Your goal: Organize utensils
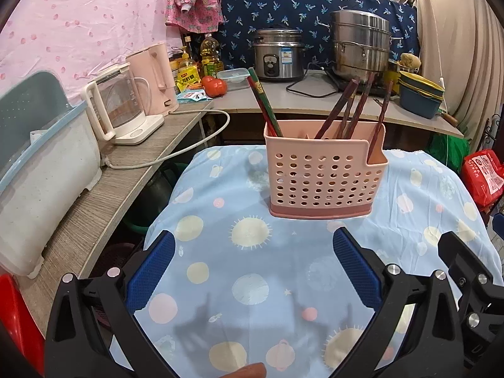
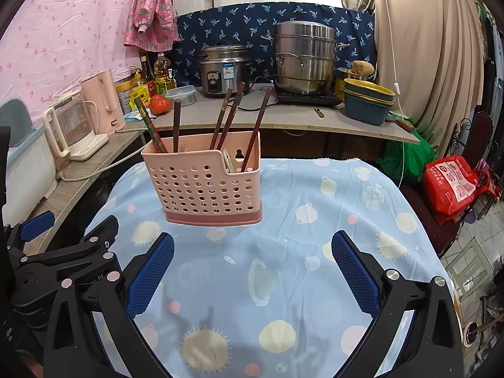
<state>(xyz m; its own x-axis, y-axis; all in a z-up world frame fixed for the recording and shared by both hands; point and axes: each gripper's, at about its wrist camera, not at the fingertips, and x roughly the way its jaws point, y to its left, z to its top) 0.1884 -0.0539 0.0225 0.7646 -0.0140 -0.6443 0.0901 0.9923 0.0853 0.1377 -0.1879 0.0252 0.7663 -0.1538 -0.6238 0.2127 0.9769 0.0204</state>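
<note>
Above a desk draped in a pale blue cloth printed with suns and planets (image 1: 252,283), the left tool (image 1: 253,269) hangs with its blue-padded jaws wide apart and empty. The pink perforated plastic utensil holder (image 1: 324,182) stands at its 12 o'clock. From the right tool (image 2: 252,269), equally spread and empty, the holder sits toward 11 o'clock; neither seems clearly nearer. The dark red wooden chopsticks (image 1: 349,107) stand near-upright in it, long axes vertical, tips fanning upward, one green-edged pair (image 1: 263,100) leaning to 11 o'clock.
</note>
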